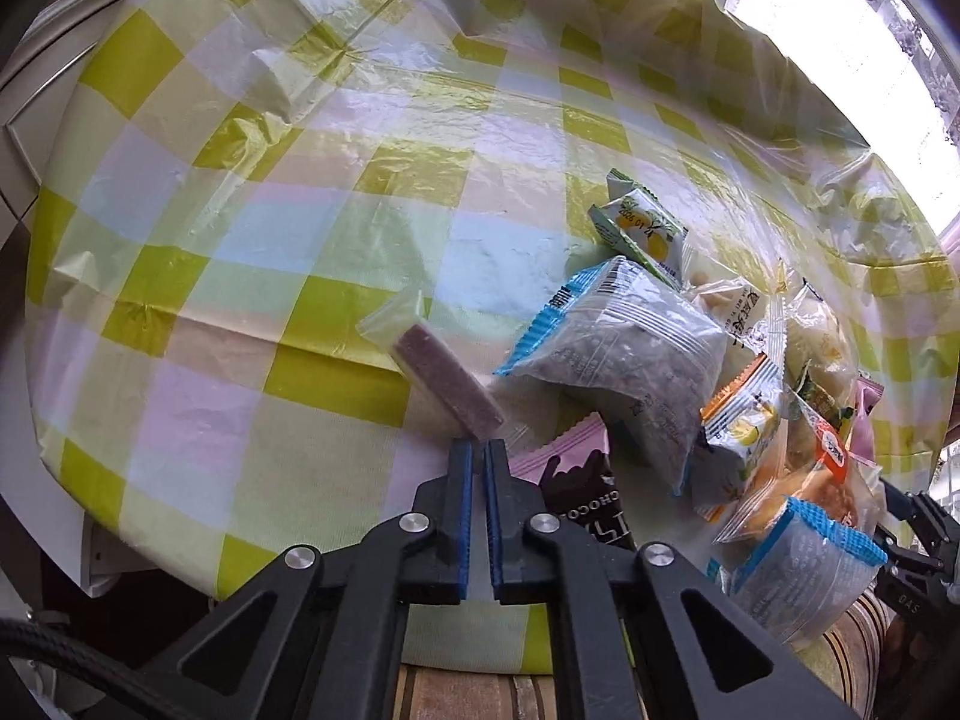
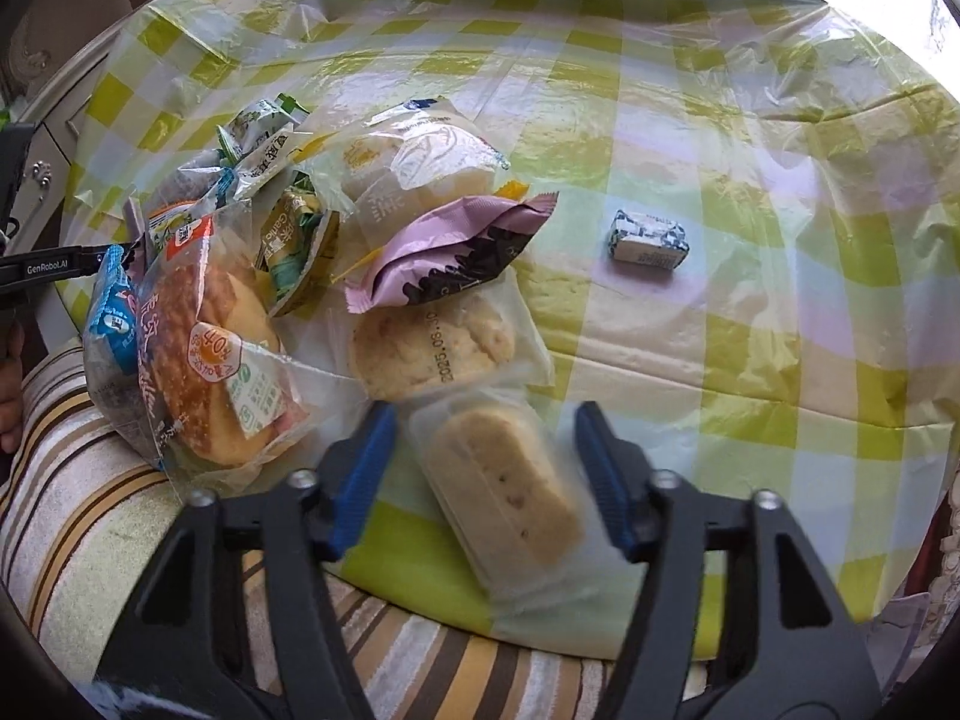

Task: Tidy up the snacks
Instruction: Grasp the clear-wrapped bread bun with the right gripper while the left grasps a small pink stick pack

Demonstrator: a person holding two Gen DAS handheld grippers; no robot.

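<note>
Tabletop under a crinkled yellow-and-white checked plastic cloth (image 1: 240, 276) carries a heap of mixed wrapped snacks (image 1: 720, 372) bunched at one side, presumably unsorted stock, with open cloth left beside it for sorted items. Left gripper (image 1: 479, 450) has its blue fingers clenched on the edge of a clear-wrapped purple rectangular bar (image 1: 447, 381), held tilted clear of the heap, likely bound for the open cloth. Only the right wrist view shows the right gripper (image 2: 486, 414), fingers spread wide and empty astride a clear-wrapped beige oblong cake (image 2: 510, 486), and a small blue-and-white wrapped candy (image 2: 648, 238) lying well apart.
</note>
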